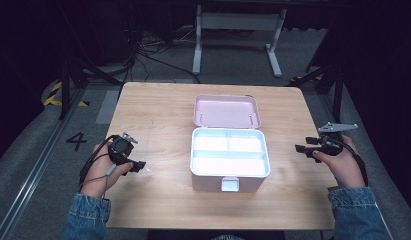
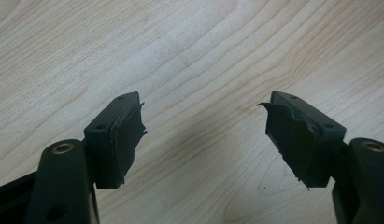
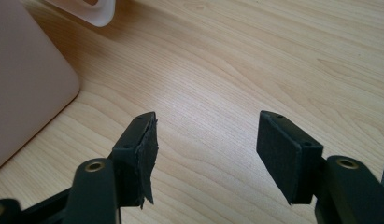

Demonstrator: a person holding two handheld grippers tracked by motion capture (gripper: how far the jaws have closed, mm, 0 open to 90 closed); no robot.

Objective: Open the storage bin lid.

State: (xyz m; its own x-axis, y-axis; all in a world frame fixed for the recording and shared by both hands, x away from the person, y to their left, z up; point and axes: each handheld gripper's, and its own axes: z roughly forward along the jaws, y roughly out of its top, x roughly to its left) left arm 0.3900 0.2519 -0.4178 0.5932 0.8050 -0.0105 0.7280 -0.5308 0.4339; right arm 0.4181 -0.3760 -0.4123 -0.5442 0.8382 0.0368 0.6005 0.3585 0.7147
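Right gripper (image 3: 206,154) open, pink box (image 3: 26,74) beside

The table (image 1: 158,110) is light wood with a fine wavy grain. At its middle, the box (image 1: 228,182) is pale pink outside; its raised lid (image 1: 227,111) is pink too, and the tray (image 1: 229,152) inside is white. The latch (image 1: 230,184) on the box's near wall is white. The left gripper (image 1: 139,166) and right gripper (image 1: 299,149) are black, and the sleeves (image 1: 88,215) are blue denim.
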